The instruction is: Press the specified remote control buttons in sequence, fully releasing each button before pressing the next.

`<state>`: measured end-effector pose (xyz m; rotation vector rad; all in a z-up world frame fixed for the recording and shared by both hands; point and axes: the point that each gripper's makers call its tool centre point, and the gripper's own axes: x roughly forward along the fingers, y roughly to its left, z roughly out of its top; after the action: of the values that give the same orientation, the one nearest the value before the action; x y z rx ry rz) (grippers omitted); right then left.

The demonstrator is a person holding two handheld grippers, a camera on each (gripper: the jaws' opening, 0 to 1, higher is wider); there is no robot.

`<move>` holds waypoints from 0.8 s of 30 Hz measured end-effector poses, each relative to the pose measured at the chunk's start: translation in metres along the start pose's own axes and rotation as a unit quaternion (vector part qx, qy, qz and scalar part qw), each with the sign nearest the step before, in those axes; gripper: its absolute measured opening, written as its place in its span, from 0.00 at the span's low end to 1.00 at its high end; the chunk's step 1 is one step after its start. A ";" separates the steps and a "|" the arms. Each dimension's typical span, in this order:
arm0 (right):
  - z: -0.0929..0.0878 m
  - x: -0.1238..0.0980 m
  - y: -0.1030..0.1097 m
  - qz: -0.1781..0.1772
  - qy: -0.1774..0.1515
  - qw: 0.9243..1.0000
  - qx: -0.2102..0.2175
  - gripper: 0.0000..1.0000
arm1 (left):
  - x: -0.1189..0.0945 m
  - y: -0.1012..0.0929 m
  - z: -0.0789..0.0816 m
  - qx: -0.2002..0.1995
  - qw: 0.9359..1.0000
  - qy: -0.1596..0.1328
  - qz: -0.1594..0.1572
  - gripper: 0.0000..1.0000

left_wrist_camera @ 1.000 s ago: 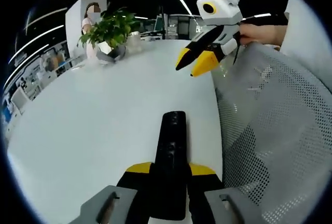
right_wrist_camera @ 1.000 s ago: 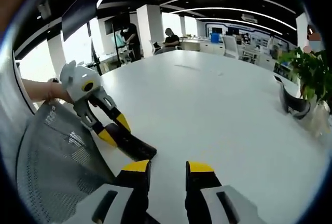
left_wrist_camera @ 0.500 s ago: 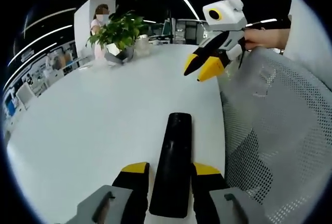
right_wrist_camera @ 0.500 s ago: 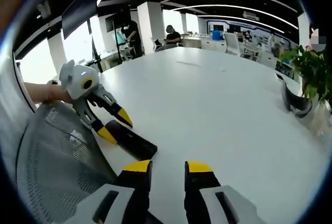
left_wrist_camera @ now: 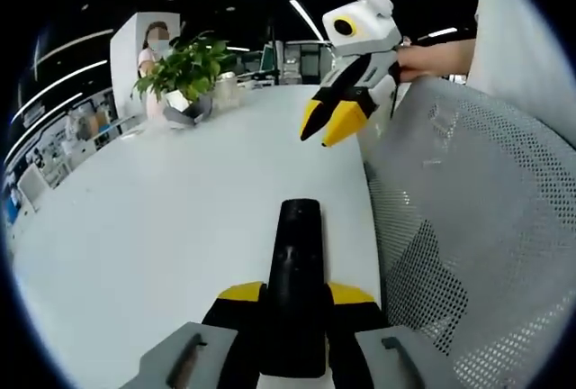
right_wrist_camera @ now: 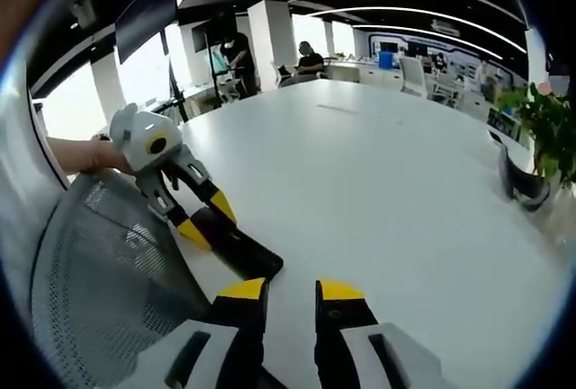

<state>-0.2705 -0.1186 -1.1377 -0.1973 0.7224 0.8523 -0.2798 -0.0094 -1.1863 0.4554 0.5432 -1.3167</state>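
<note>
A black remote control (left_wrist_camera: 295,285) lies on a large white table (left_wrist_camera: 162,218), near the table's edge beside a grey mesh chair back (left_wrist_camera: 468,236), its near end clamped between the yellow-tipped jaws of the left gripper (left_wrist_camera: 295,294), which close against both of its long sides in the left gripper view. From the right gripper view the same left gripper (right_wrist_camera: 205,218) reaches in from the chair side, held by a person's hand (right_wrist_camera: 85,153), its two tips straddling the near end of the remote control (right_wrist_camera: 236,249) (the far end points out across the table, lying flat and clear of the jaws). The right gripper (left_wrist_camera: 326,122) hangs in the air above the table in the left gripper view, well beyond the remote's far end and apart from it, its jaws drawn close with only a slim gap between the yellow tips; in its own view the right gripper (right_wrist_camera: 286,292) shows that same narrow gap and nothing between the jaws, with the remote just ahead and to the left of them. A potted plant (left_wrist_camera: 180,69) stands toward the table's far edge, and people (right_wrist_camera: 310,58) sit at desks beyond it.
</note>
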 end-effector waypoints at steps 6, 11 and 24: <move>-0.003 0.003 0.008 0.019 0.027 0.999 -0.037 0.13 | 0.001 -0.003 0.001 -0.011 1.000 -0.005 0.006 0.25; -0.001 0.006 0.005 0.018 0.044 0.996 -0.078 0.12 | 0.002 -0.005 0.001 -0.007 1.000 -0.002 0.003 0.25; -0.012 0.033 0.024 0.099 0.111 0.980 -0.136 0.00 | 0.003 -0.011 0.001 0.016 1.000 -0.007 -0.023 0.25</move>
<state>-0.2797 -0.0881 -1.1650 -0.4773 0.8423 1.1309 -0.2897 -0.0148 -1.1876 0.4615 0.5255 -1.3737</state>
